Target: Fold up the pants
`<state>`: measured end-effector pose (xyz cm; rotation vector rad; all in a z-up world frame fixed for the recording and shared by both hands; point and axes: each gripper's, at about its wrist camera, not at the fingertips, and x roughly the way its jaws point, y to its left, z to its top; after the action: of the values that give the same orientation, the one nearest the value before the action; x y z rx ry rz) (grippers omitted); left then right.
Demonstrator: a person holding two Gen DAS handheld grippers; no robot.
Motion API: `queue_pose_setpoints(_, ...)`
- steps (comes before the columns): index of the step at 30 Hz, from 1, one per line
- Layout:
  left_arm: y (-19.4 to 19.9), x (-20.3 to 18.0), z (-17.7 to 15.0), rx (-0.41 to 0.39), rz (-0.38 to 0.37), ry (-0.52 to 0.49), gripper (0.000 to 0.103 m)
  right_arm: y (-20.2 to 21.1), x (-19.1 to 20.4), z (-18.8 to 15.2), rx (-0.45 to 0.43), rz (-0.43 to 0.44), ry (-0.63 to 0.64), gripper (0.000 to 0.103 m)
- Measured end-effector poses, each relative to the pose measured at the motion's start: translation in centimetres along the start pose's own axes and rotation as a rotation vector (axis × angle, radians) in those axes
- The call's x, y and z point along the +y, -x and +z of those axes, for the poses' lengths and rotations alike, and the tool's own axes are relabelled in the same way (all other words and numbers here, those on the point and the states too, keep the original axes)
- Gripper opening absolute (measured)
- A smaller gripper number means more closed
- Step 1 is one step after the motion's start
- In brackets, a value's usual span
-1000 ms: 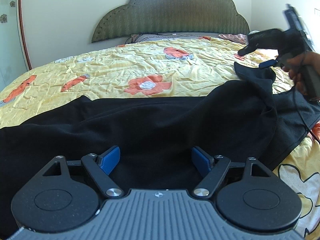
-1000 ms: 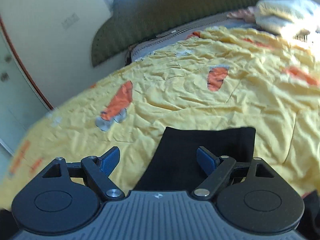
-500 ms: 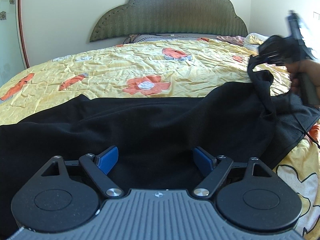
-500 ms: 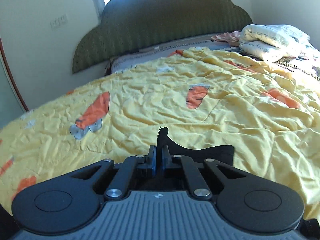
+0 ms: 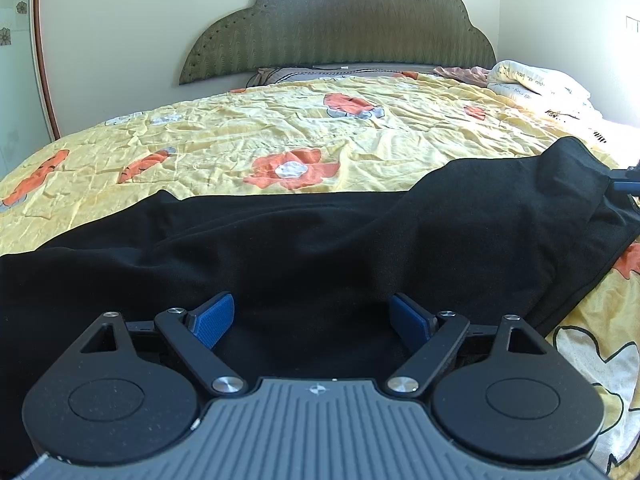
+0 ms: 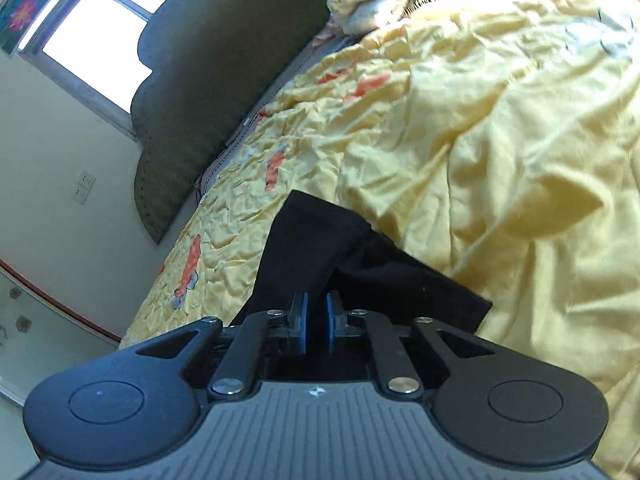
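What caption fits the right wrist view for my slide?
Right gripper pinches a corner of the black pants over the yellow bedspread.

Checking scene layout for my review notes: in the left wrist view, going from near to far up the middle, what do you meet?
Left gripper → black pants → yellow flowered bedspread → green headboard.

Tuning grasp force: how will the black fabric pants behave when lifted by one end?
The black fabric pants are probably floppy: they drape in soft folds over the yellow flowered bedspread. The end pinched in the right gripper bunches and creases, so they are likely to sag and trail.
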<state>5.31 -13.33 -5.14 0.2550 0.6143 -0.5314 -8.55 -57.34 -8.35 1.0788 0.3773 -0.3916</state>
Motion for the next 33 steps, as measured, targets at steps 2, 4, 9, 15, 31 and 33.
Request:
queue_pose_setpoints(2,0.0,0.0,0.0,0.001,0.002,0.002,0.087,-0.9,-0.7,-0.1,0.015,0.023,-0.062,0.059)
queue_pose_setpoints(4,0.0,0.1,0.0,0.001,0.004,0.004,0.088,-1.3,-0.9,-0.5,-0.014,0.097,-0.087,0.075)
queue_pose_setpoints(9,0.0,-0.1,0.0,0.003,0.012,0.001,0.089,-3.3,-0.3,0.6,-0.045,0.151,-0.076,0.039)
queue_pose_setpoints(15,0.3,0.2,0.1,0.003,0.004,0.011,0.089,0.3,4.1,1.9,-0.184,0.195,0.057,0.003)
queue_pose_setpoints(31,1.5,1.3,0.5,0.043,-0.055,0.036,0.085,6.1,0.6,-0.8,-0.327,-0.313,0.151,0.02)
queue_pose_setpoints(33,2.1,1.6,1.2,0.038,-0.056,0.047,0.083,6.0,3.9,-1.9,-0.345,-0.237,0.339,0.02)
